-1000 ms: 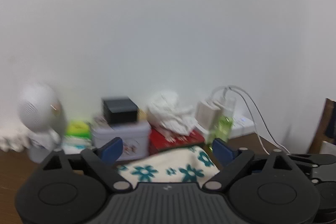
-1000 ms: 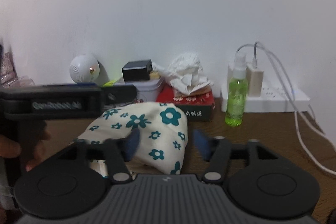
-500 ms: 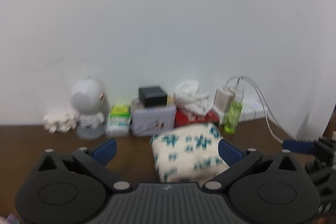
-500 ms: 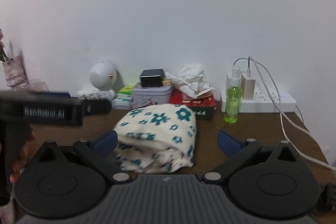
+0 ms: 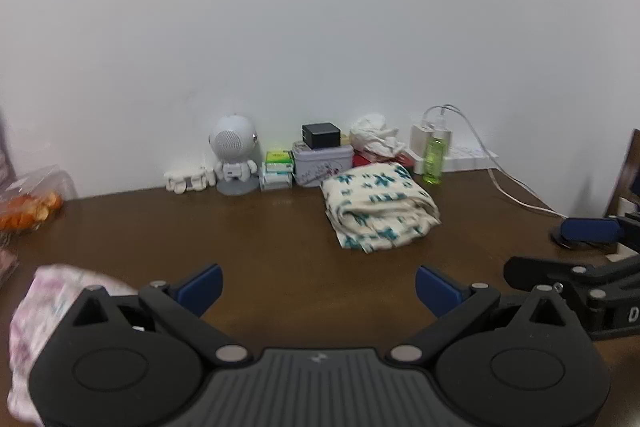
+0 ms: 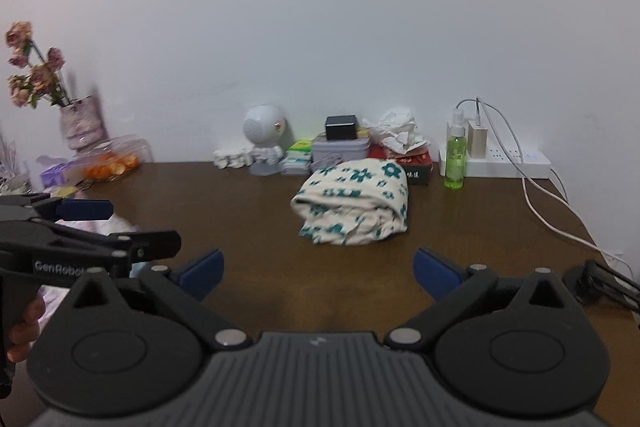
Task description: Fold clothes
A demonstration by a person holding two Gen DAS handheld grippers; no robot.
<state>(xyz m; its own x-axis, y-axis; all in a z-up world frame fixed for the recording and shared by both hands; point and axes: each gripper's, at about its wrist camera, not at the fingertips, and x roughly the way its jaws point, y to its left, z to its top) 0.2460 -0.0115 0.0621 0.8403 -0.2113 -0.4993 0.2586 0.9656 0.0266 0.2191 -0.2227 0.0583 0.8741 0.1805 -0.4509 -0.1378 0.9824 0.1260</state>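
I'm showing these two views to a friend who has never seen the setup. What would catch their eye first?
Probably the folded cream cloth with teal flowers, lying alone on the brown table in front of the clutter along the wall. Next, the bright green spray bottle beside the white power strip on the right. Both claws, left claw and right claw, are open and empty in the foreground.

"GenRobot" in white on left gripper [image 6: 86, 211] handle, partly cut off
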